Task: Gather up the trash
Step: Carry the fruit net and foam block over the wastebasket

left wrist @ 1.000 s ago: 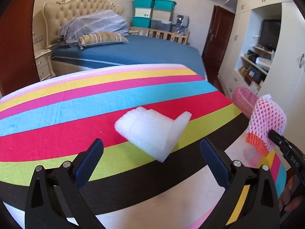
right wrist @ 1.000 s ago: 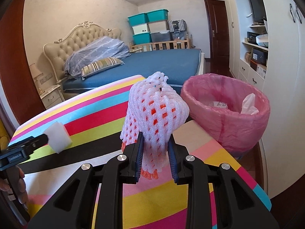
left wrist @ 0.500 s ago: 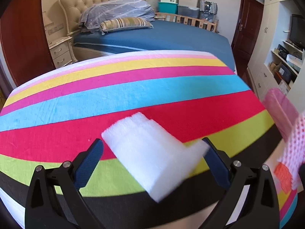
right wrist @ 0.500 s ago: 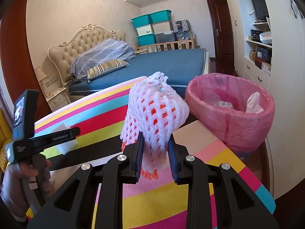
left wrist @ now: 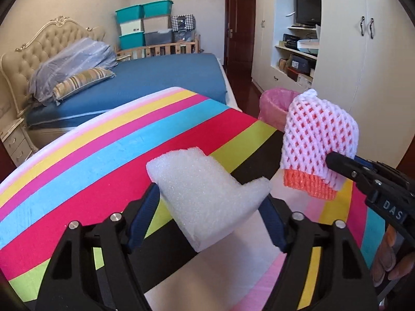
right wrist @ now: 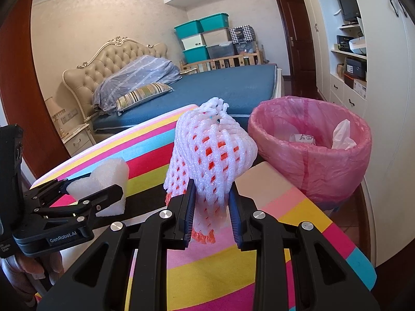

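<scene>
A white foam block [left wrist: 205, 194] sits between the blue pads of my left gripper [left wrist: 207, 199], whose jaws are closing and touch it on both sides above the striped tablecloth [left wrist: 103, 160]. In the right wrist view the same block [right wrist: 109, 178] shows in the left gripper [right wrist: 96, 185]. My right gripper [right wrist: 210, 189] is shut on a white-and-orange foam fruit net [right wrist: 210, 150], held upright over the table. From the left wrist view the net [left wrist: 319, 142] hangs at the right. The pink-lined trash bin [right wrist: 324, 171] stands just beyond the table's right edge, with tissue inside.
A blue bed [left wrist: 160, 77] with a striped pillow lies behind the table. Stacked teal storage boxes [left wrist: 142, 26] line the far wall. White cabinets and shelves [right wrist: 358, 59] run along the right, close to the bin. A nightstand [left wrist: 15, 140] stands at the left.
My left gripper moved up to the foam block and its jaws closed in onto it, then swung right toward the net and bin. The right gripper kept still with the net.
</scene>
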`<state>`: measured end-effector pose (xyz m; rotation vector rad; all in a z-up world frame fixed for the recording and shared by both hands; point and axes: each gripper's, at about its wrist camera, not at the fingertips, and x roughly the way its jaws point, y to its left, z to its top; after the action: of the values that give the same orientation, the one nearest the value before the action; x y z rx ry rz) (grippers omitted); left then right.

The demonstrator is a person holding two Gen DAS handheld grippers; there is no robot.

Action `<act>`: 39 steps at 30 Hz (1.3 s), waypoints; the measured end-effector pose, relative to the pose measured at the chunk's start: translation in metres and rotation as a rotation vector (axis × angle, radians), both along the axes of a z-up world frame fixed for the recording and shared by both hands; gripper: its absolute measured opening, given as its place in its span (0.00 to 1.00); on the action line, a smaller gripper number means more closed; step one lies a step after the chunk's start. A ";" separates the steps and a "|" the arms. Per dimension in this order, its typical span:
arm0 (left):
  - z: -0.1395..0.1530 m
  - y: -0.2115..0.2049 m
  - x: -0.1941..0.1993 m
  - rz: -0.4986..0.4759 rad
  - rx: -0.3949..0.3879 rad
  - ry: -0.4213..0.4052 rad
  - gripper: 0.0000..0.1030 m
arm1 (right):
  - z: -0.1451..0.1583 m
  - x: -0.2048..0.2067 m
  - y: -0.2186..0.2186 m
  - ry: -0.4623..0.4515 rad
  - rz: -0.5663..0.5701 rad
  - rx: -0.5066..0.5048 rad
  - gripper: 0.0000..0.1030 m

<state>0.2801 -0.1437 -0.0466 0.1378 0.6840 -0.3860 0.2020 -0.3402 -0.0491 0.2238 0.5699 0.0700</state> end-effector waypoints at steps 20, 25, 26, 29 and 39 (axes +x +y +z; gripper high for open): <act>-0.016 0.024 -0.006 0.148 0.000 0.053 0.72 | 0.000 0.001 0.003 0.007 0.006 -0.003 0.27; -0.020 0.016 -0.006 0.110 0.000 0.070 0.59 | -0.002 0.003 0.002 0.011 0.009 -0.004 0.27; -0.020 0.015 -0.007 0.103 0.001 0.069 0.55 | -0.001 0.002 0.002 0.010 0.009 -0.005 0.27; -0.020 0.010 -0.011 0.095 0.013 0.061 0.53 | -0.001 0.002 0.002 0.009 0.008 -0.006 0.27; -0.009 0.009 -0.019 0.102 0.003 0.026 0.52 | -0.001 0.002 0.002 0.000 0.019 -0.005 0.27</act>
<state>0.2608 -0.1343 -0.0560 0.1007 0.7142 -0.2894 0.2042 -0.3377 -0.0497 0.2138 0.5722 0.0871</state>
